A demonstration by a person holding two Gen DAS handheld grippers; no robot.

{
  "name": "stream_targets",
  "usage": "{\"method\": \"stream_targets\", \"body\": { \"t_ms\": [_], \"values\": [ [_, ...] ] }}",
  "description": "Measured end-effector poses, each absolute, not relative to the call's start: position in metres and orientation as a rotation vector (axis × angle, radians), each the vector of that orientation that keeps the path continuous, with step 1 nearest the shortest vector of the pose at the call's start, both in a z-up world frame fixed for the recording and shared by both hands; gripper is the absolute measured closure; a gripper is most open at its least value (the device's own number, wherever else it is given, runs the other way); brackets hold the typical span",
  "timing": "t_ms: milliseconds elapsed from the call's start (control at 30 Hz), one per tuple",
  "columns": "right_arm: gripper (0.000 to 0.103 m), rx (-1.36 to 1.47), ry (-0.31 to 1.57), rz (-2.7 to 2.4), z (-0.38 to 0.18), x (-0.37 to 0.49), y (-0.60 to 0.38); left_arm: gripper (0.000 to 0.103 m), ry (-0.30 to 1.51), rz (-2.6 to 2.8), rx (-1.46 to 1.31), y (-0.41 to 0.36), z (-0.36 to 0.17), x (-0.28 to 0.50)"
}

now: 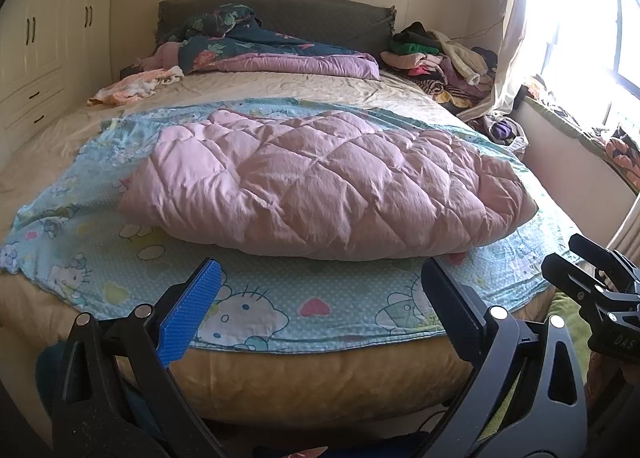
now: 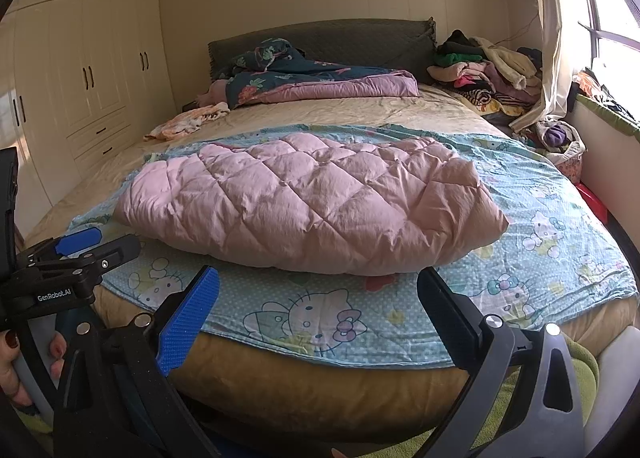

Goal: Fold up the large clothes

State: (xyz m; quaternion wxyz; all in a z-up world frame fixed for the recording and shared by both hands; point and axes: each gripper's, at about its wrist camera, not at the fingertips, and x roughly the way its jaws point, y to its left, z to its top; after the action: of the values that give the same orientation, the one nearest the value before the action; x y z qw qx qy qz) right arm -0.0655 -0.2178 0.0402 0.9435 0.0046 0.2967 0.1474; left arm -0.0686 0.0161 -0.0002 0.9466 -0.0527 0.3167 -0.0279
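Note:
A pink quilted padded garment (image 1: 328, 182) lies folded in a puffy bundle on a light blue Hello Kitty sheet (image 1: 280, 310) near the foot of the bed. It also shows in the right wrist view (image 2: 308, 210), on the same sheet (image 2: 320, 322). My left gripper (image 1: 320, 278) is open and empty, held just before the bed's front edge, short of the bundle. My right gripper (image 2: 318, 286) is open and empty too, beside the left one. The right gripper shows at the right edge of the left wrist view (image 1: 592, 282); the left gripper shows at the left of the right wrist view (image 2: 72, 258).
A dark floral and purple quilt (image 1: 272, 50) is heaped at the headboard. A clothes pile (image 1: 440, 58) sits at the bed's far right corner, an orange-white cloth (image 1: 132, 86) at the far left. Wardrobes (image 2: 80, 78) line the left wall; a window with a curtain (image 1: 516, 38) is on the right.

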Motion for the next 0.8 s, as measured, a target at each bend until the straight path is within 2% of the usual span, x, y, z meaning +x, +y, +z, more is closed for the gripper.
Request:
{"method": "stream_targets", "body": {
  "t_ms": [800],
  "values": [
    [0.004,0.008,0.607,0.300,0.0403,-0.0661,-0.2177,0.009,0.641,-0.052,-0.105,0.0188,0.0025,-0.0694]
  ]
}}
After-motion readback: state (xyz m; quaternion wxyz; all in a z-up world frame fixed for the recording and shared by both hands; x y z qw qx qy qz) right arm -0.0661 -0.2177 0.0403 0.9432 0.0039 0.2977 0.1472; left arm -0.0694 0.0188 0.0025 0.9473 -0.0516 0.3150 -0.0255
